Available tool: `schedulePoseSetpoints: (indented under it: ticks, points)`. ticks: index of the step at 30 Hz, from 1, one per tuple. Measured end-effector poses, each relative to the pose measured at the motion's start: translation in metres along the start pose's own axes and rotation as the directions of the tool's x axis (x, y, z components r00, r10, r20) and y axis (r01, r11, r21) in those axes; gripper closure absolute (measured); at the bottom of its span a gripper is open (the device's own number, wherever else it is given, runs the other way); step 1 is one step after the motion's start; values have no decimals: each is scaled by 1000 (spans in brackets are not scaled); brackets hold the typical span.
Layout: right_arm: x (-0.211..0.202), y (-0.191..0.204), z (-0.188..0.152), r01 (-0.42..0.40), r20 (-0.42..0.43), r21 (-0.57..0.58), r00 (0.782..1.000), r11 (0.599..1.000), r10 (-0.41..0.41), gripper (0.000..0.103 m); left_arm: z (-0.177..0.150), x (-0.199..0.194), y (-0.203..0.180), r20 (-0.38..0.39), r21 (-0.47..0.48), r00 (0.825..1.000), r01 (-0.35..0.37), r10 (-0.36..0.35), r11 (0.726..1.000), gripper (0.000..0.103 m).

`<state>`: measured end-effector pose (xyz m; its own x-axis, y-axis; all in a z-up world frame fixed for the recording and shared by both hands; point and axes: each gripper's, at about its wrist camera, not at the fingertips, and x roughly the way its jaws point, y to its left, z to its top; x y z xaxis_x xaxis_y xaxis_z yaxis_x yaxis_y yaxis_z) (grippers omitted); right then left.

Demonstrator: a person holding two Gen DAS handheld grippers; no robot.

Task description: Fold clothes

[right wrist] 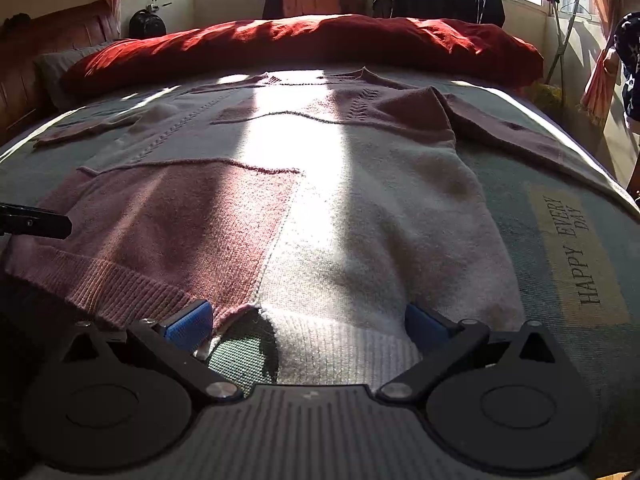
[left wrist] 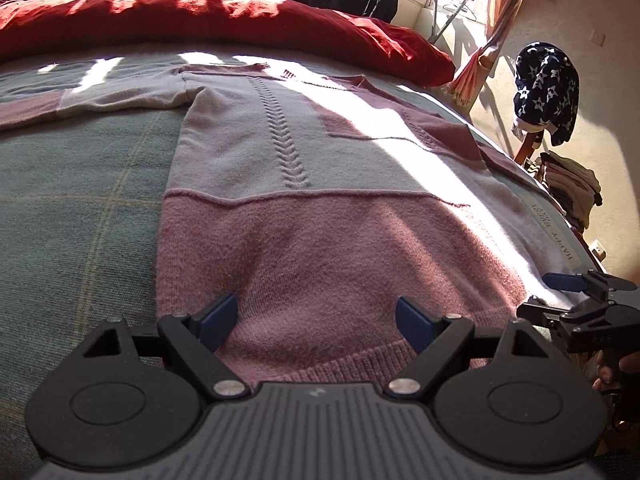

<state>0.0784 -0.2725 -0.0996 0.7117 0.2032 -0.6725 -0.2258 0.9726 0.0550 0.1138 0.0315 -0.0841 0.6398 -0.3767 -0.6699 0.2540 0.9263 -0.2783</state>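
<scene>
The sweater [left wrist: 304, 240] is fuzzy matt knit with ribbed hem; the bedspread [left wrist: 80, 220] beneath is coarser woven cloth.

Pink-and-white knit sweater [left wrist: 280, 184] spread flat on bed, sleeves out, ribbed hem nearest.

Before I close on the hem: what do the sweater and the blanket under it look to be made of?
The sweater looks like soft, fuzzy knit, probably wool or acrylic: visible stitch rows, ribbed hem, cable column up the body, matte nap. The blanket appears to be a flatter, coarser woven cloth with a plaid grid, also matte. Both tools, left and right, sit open at the hem.
</scene>
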Motion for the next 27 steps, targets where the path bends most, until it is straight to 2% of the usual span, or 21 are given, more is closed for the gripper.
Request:
schedulePoseSetpoints:
  ticks: [10, 15, 20, 23, 27]
  points:
    - [-4, -1, -4, -5, 23, 27, 1000, 1000, 4, 0, -3, 0, -10, 5, -6, 998, -60, 60, 998, 17]
    - [-10, 1, -7, 2, 19, 27, 1000, 1000, -3, 0, -4, -1, -5, 19, -32, 999, -41, 41, 999, 17]
    - [-20, 2, 2, -8, -19, 72, 1000, 997, 9, 0, -1, -4, 1, 25, -56, 1000, -3, 5, 998, 16]
    - [-24, -7, 20, -69, -13, 125, 997, 990, 71, 0, 5, -12, -1, 33, -64, 999, 2, 0, 998, 16]
    - [-13, -28, 58, -121, 45, 164, 992, 979, 115, 0, 20, -19, -4, 65, -44, 997, 31, -28, 999, 16]
